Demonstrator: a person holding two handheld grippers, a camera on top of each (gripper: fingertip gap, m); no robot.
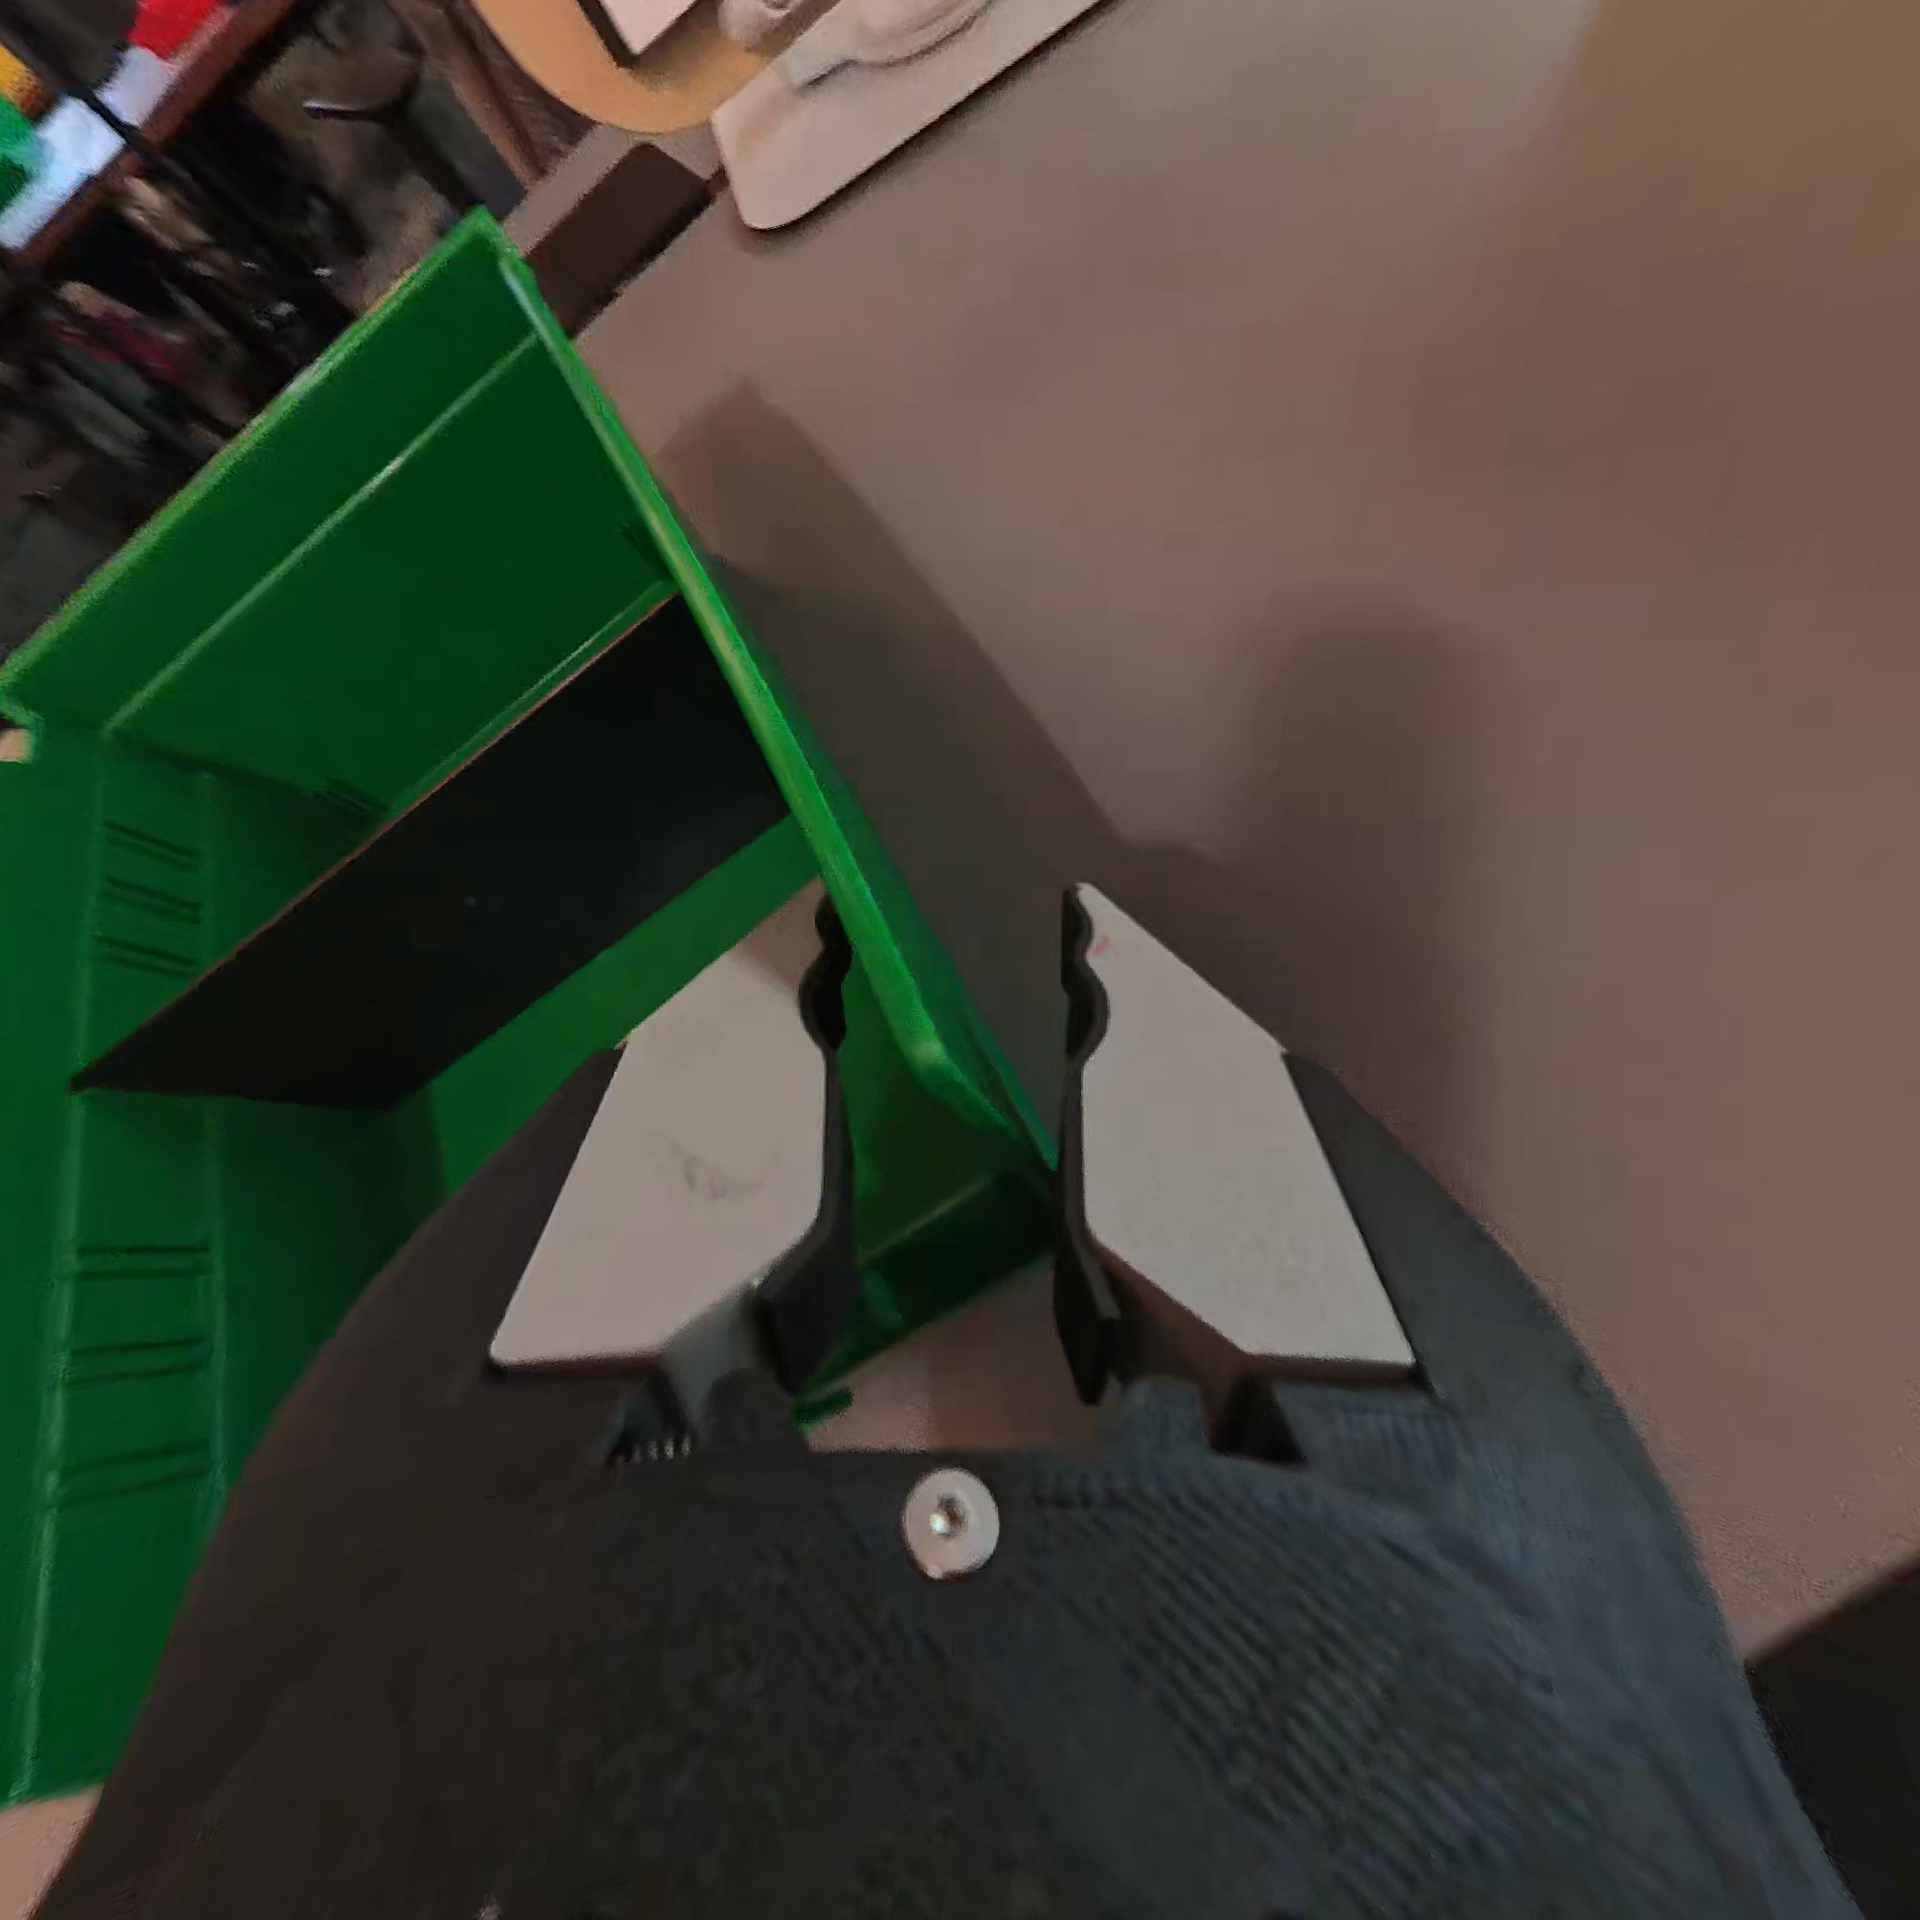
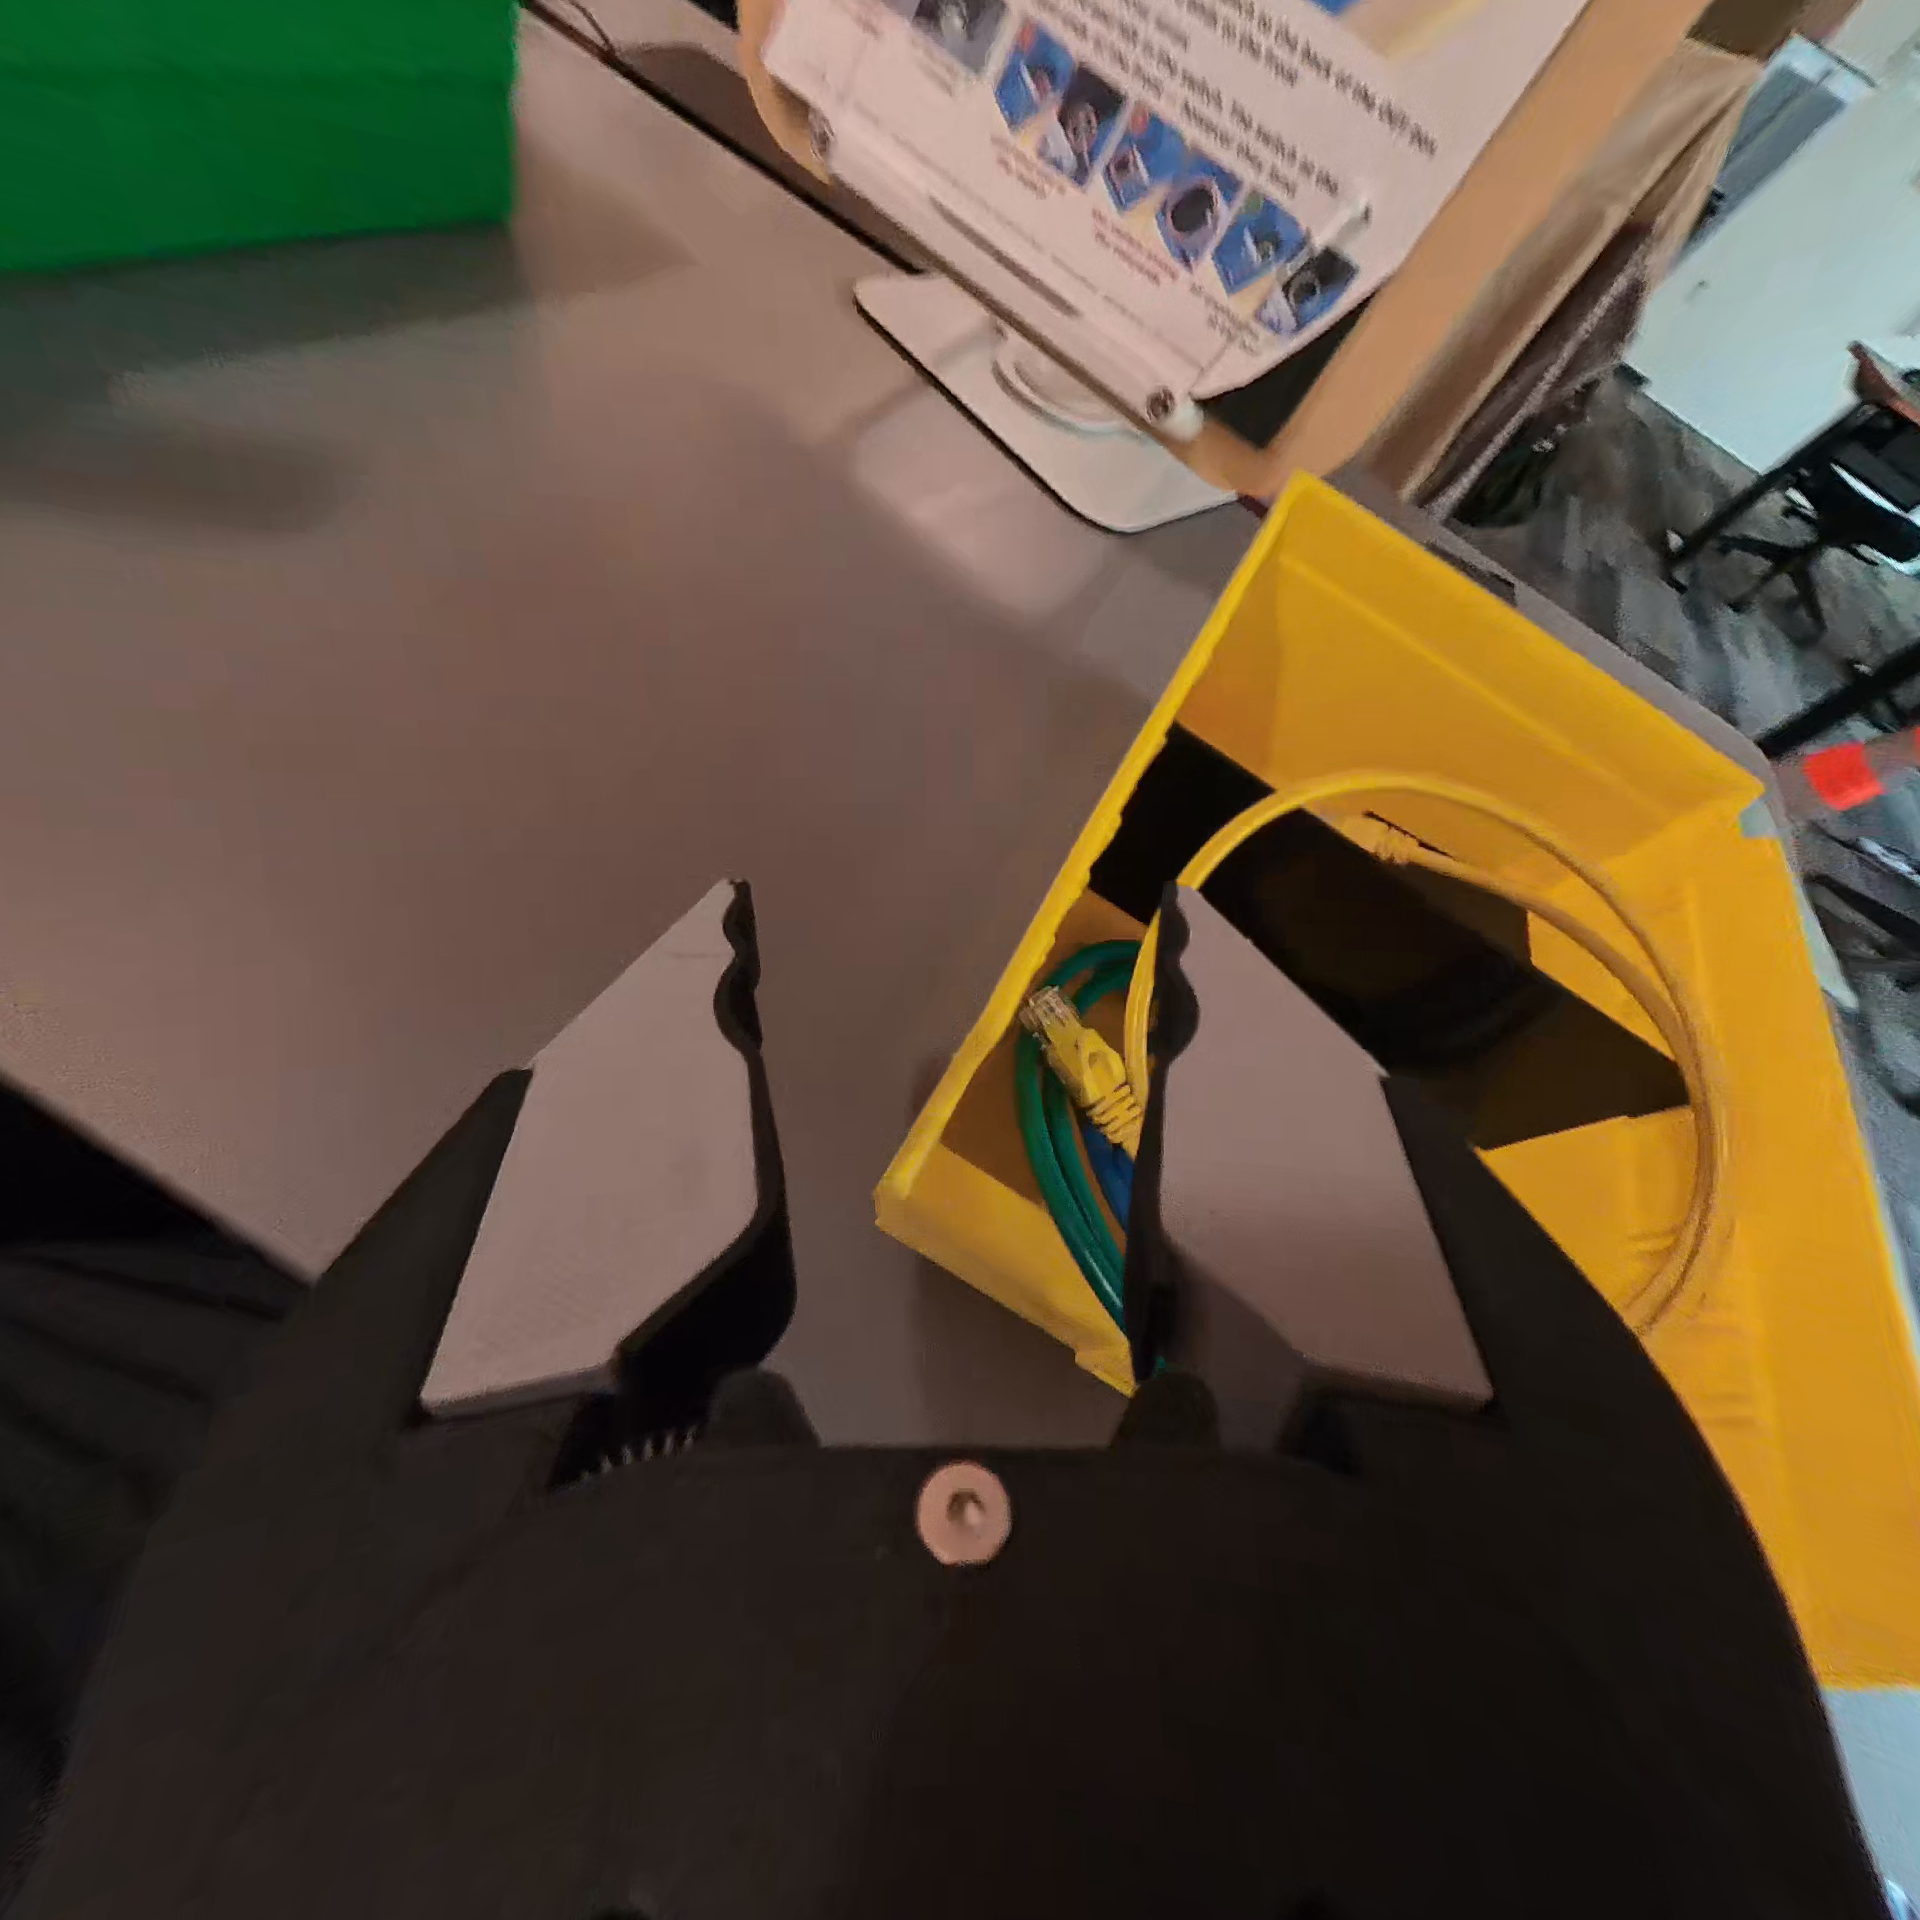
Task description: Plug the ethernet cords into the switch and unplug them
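Progress: early by the look of it; nothing plugged, no switch seen.
Cords: yellow cord (image 2: pixel 1455 883), green cord (image 2: pixel 1049 1132) lying in yellow bin (image 2: pixel 1351 665).
Right gripper (image 2: pixel 956 935): agape, empty, beside bin.
Left gripper (image 1: pixel 945 935): parted, astride green bin (image 1: pixel 436 468) wall, not visibly clamped.
Right view only: cords, instruction sheet (image 2: pixel 1091 135).

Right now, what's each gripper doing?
Left gripper: open, astride the green bin wall, not clamped.
Right gripper: open, empty, beside the yellow bin.

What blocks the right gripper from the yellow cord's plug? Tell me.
Nothing visible does. The right gripper is open above the yellow bin, whose top is open; the yellow plug lies exposed on the green cord, beside the right finger.
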